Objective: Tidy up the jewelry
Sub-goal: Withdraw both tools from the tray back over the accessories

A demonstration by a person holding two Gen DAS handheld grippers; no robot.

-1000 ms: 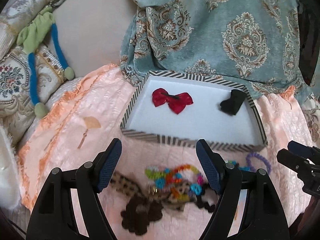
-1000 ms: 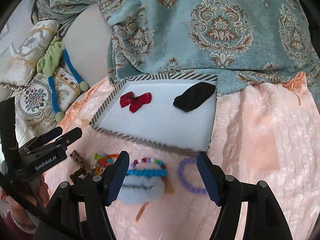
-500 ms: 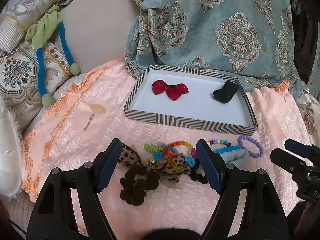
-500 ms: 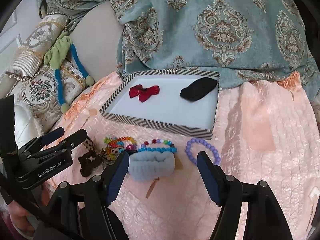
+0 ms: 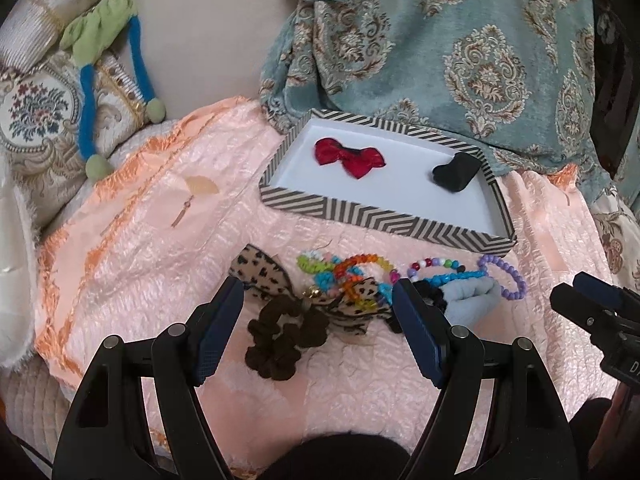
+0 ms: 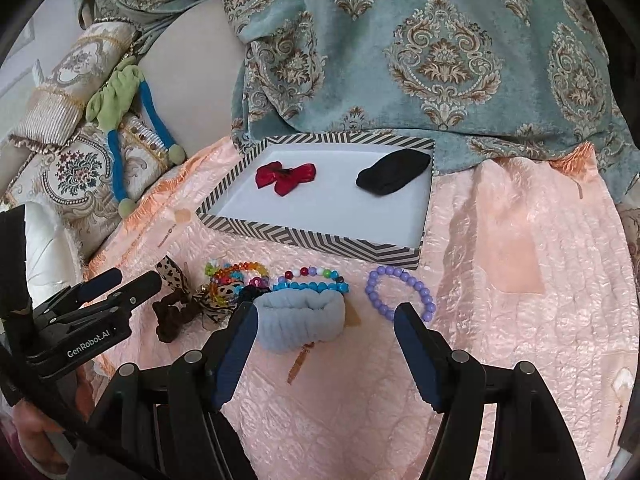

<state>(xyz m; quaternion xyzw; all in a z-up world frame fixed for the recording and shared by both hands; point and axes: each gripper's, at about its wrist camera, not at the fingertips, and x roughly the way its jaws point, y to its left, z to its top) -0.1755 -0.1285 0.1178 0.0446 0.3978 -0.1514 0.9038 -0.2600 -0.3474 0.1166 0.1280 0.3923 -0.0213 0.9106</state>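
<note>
A striped-rim tray [image 5: 384,222] [image 6: 304,236] holds a red bow [image 5: 349,155] [image 6: 285,176] and a black cloth piece [image 5: 456,170] [image 6: 394,171]. In front of it on the pink cover lie a brown scrunchie [image 5: 282,340], a leopard bow [image 5: 266,274], colourful bead bracelets [image 5: 344,274] [image 6: 236,274], a light blue scrunchie [image 6: 300,318] and a purple bead bracelet [image 6: 400,292] [image 5: 506,276]. My left gripper [image 5: 318,332] is open above the brown scrunchie. My right gripper [image 6: 324,344] is open, above and just behind the blue scrunchie.
A teal patterned blanket [image 6: 420,48] hangs behind the tray. Embroidered cushions [image 5: 36,112] and a green-and-blue plush toy [image 5: 104,36] lie at the left. The pink cover's [image 6: 520,240] fringed edge runs along the left.
Both grippers have pulled back and up from the tray, so the jewelry pile and tray sit farther ahead. Both stay open and empty.
</note>
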